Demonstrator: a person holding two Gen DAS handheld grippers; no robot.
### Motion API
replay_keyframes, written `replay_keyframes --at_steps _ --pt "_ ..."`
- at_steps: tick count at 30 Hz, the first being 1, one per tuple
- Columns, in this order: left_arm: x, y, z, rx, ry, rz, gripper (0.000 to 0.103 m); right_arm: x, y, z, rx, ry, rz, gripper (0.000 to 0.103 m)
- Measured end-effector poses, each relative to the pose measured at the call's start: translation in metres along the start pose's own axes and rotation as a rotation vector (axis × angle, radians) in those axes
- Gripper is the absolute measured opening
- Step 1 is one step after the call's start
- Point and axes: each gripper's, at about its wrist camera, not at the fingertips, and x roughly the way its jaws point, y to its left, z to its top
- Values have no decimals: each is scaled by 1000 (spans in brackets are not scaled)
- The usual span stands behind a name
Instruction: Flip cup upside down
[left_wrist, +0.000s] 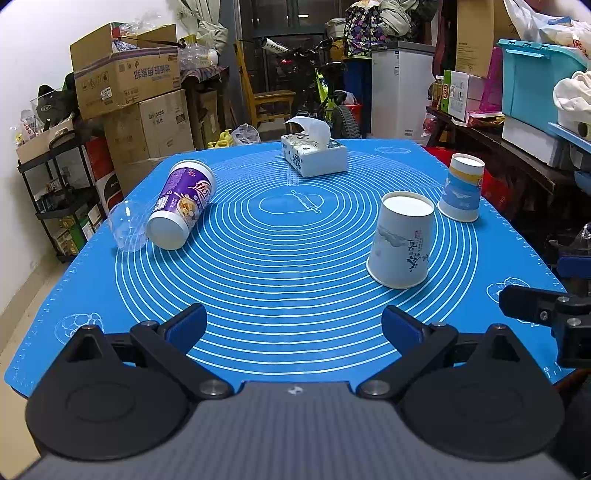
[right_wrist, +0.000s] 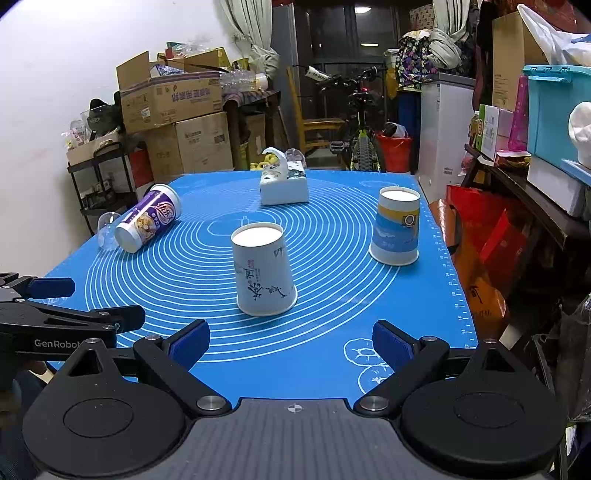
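Note:
A white paper cup with ink drawings (left_wrist: 402, 240) (right_wrist: 263, 268) stands upside down on the blue mat (left_wrist: 280, 273) (right_wrist: 332, 295). A blue and yellow paper cup (left_wrist: 461, 188) (right_wrist: 396, 226) stands upside down further right. A purple cup (left_wrist: 183, 204) (right_wrist: 147, 218) lies on its side at the left, next to a clear plastic cup (left_wrist: 127, 227) (right_wrist: 105, 232). My left gripper (left_wrist: 294, 328) is open and empty at the mat's near edge. My right gripper (right_wrist: 291, 341) is open and empty, just short of the white cup.
A tissue box (left_wrist: 314, 155) (right_wrist: 283, 184) stands at the mat's far middle. Cardboard boxes (left_wrist: 125, 74), a bicycle (right_wrist: 360, 122) and loaded shelves (right_wrist: 535, 147) surround the table. The right gripper's finger (left_wrist: 535, 304) shows in the left wrist view, the left gripper's (right_wrist: 74, 319) in the right.

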Motion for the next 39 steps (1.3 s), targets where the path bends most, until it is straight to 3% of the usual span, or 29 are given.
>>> replay_keyframes --at_steps 39 --pt "2 -4 -2 1 9 1 100 1 -2 -2 5 4 9 95"
